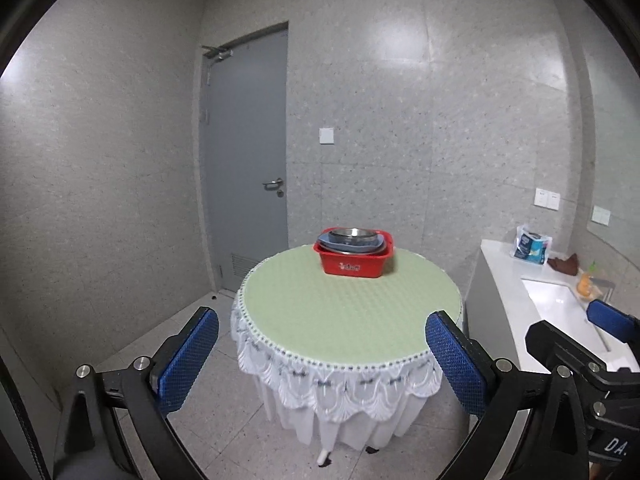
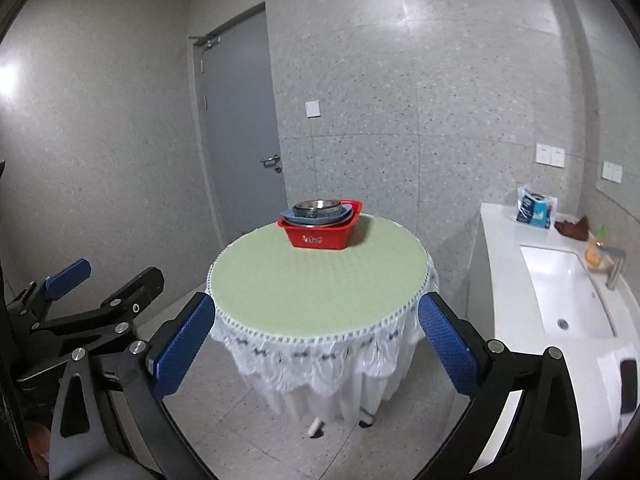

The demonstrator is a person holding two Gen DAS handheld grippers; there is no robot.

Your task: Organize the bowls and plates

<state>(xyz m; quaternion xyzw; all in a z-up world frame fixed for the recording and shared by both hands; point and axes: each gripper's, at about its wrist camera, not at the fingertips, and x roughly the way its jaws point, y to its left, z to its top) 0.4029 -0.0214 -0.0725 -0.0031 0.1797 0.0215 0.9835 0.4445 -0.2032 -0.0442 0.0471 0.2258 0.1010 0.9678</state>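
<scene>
round table under a pale green cloth, sink counter off to its right. red basin sits at the table's far edge, holding the stacked dishes: blue plate, steel bowl on top. left gripper and right gripper both spread wide, nothing between the pads, well short of the basin. judgement: approach step. come in level over the cloth, one gripper bracing the basin rim, the other taking the top bowl by its rim first.
</scene>
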